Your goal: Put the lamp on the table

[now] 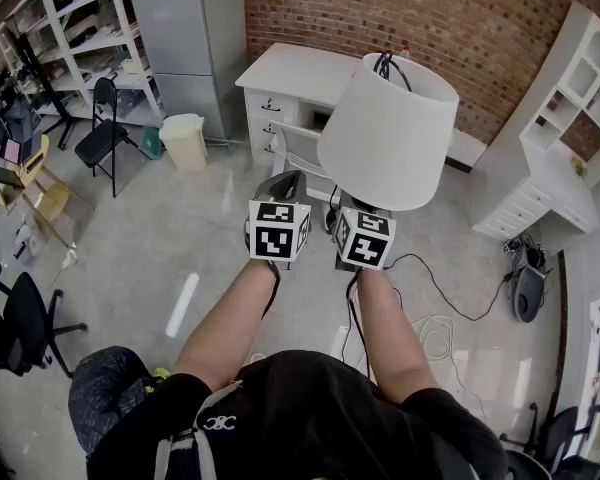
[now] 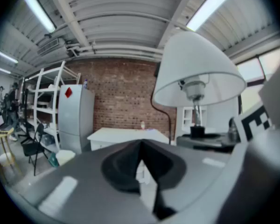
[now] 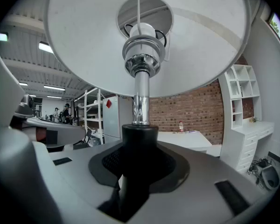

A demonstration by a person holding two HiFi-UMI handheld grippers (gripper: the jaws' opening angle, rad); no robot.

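A lamp with a white shade [image 1: 390,133] and a chrome stem [image 3: 141,97] is held upright above the floor. My right gripper [image 1: 360,210] is shut on the black lower part of its stem [image 3: 139,139], with the shade spreading overhead in the right gripper view. The lamp's black cable [image 1: 430,280] trails down to the floor. My left gripper [image 1: 285,184] is beside it on the left, its jaws [image 2: 140,149] together with nothing between them; the lamp [image 2: 196,73] shows to its right. The white table [image 1: 300,68] with drawers stands ahead against the brick wall.
A grey cabinet [image 1: 185,28], a cream bin [image 1: 185,140] and a black folding chair [image 1: 105,128] stand left of the table. White shelf units [image 1: 570,118] line the right wall. Metal shelving [image 1: 80,28] is far left, an office chair [image 1: 25,323] near left.
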